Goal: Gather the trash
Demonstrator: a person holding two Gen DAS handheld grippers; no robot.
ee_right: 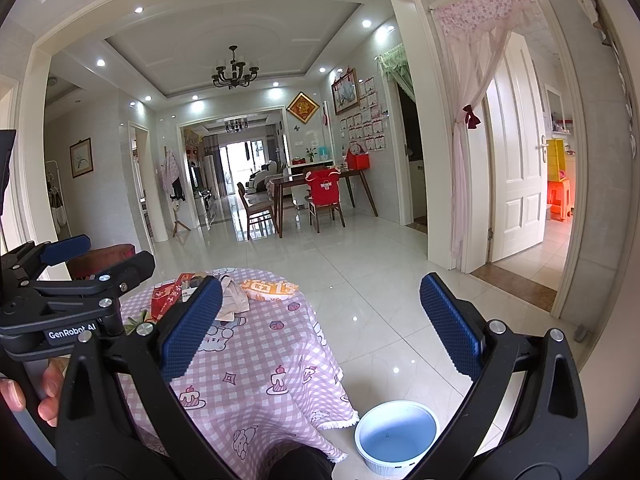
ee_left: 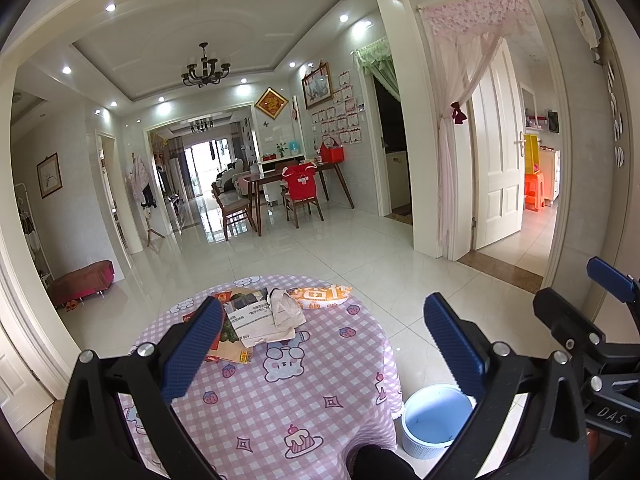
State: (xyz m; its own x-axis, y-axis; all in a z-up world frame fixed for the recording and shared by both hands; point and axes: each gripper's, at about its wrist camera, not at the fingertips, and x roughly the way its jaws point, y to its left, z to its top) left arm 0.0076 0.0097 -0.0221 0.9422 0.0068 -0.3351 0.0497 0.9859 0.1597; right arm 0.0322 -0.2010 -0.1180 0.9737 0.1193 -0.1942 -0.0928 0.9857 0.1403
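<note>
Fingers (ee_left: 192,352) of the left gripper (ee_left: 324,352) are spread wide and hold nothing, and the right gripper (ee_right: 320,328) is likewise fully parted and empty; both hover short of the trash, which reads as an approach before any pick

That trash sits bunched at the far edge of the round bench with the pink checked cartoon cloth (ee_left: 304,400): a crumpled white printed paper wrapper (ee_left: 256,320) in the middle, a flattened red and green printed carton (ee_right: 170,294) under its left side, and an orange and white puffed snack bag (ee_left: 320,295) touching on the right. The snack bag's long axis runs left to right across the bench, its narrower end pointing right; the paper wrapper runs roughly toward the cameras

Just beside the bench, on the glossy tiled floor, stands a pale blue round plastic bin (ee_right: 396,436), mouth up and apparently empty, likely set there so pieces drop straight off the right edge
</note>
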